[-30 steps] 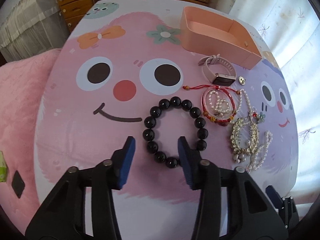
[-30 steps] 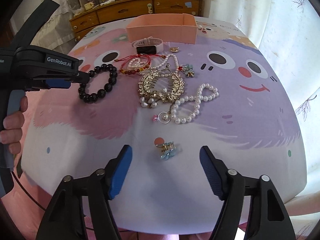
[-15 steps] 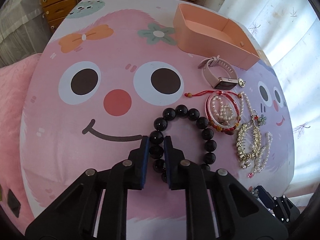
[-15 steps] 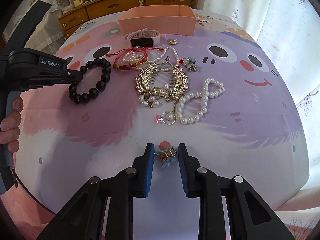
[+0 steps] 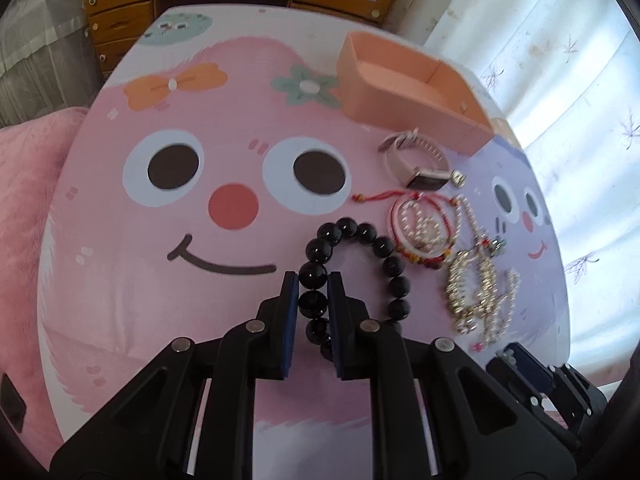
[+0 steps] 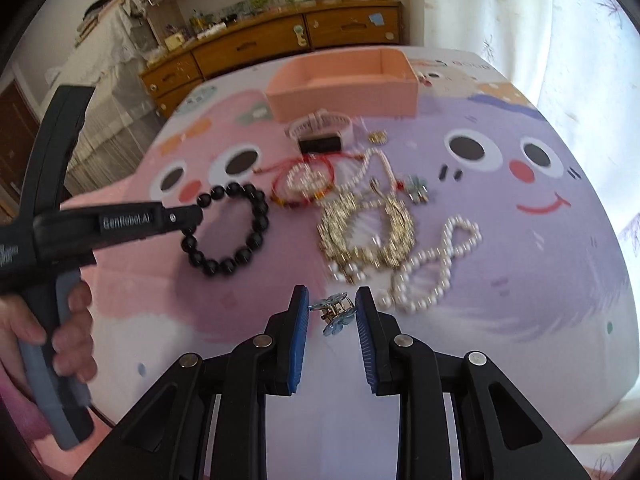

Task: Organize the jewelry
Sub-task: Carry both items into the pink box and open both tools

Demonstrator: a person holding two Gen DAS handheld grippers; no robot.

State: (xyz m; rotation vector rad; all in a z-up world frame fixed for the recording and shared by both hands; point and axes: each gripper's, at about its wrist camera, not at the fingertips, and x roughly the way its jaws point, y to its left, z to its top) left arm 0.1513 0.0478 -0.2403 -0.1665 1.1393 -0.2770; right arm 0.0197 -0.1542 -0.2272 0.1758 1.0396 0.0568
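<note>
My left gripper is shut on the black bead bracelet, pinching its left side; the loop hangs off to the right, just above the cartoon table cover. In the right wrist view the bracelet hangs from the left gripper's fingertips. My right gripper is shut on a small blue flower hair clip, held above the table. An open pink box stands at the far right; it also shows in the right wrist view.
Between the box and the grippers lie a pink smartwatch, a red cord bracelet with small pearls, a gold hair comb, a pearl strand and a second flower clip. Wooden drawers stand behind the table.
Both grippers closed from open a second ago. Since half a second ago both have lifted: the bracelet's gripped side and the flower clip have risen off the table and moved toward the box.
</note>
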